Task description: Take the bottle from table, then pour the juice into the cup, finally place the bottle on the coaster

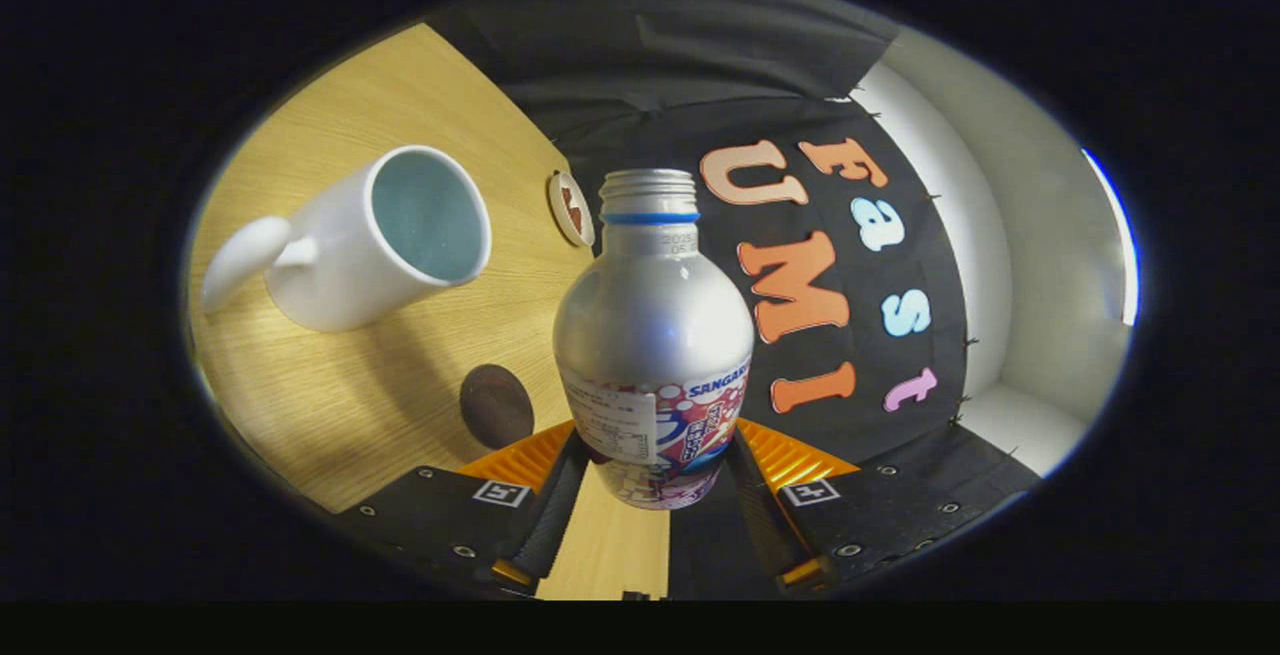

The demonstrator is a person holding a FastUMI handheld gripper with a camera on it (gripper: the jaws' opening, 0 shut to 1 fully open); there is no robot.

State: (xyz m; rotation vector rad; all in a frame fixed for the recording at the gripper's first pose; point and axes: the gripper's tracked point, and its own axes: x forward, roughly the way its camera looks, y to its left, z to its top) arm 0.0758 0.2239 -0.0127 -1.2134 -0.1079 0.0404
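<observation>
Clamped between the two fingers of the tool (655, 480), the silver bottle (652, 355) is held by its labelled lower body, one finger pressing on each side, its neck open and uncapped. The whole scene leans: the wooden tabletop (330, 395) tilts away behind the bottle, which suggests the tool is rolled over and the bottle is clear of the surface, though its base is hidden by the fingers. Beyond the fingers and off to the side sits the white cup (350, 240), its mouth open and its inside looking empty. Between bottle and cup, near the fingers, lies a dark round coaster (497, 404); a second small round disc (571, 208) lies farther off, just beside the bottle's neck as seen here. By these signs the taking step looks finished and the pour is in hand, not yet reaching the cup. Next, the bottle's mouth would have to be carried over the cup's rim and tipped further, slowly, so the juice lands inside.
</observation>
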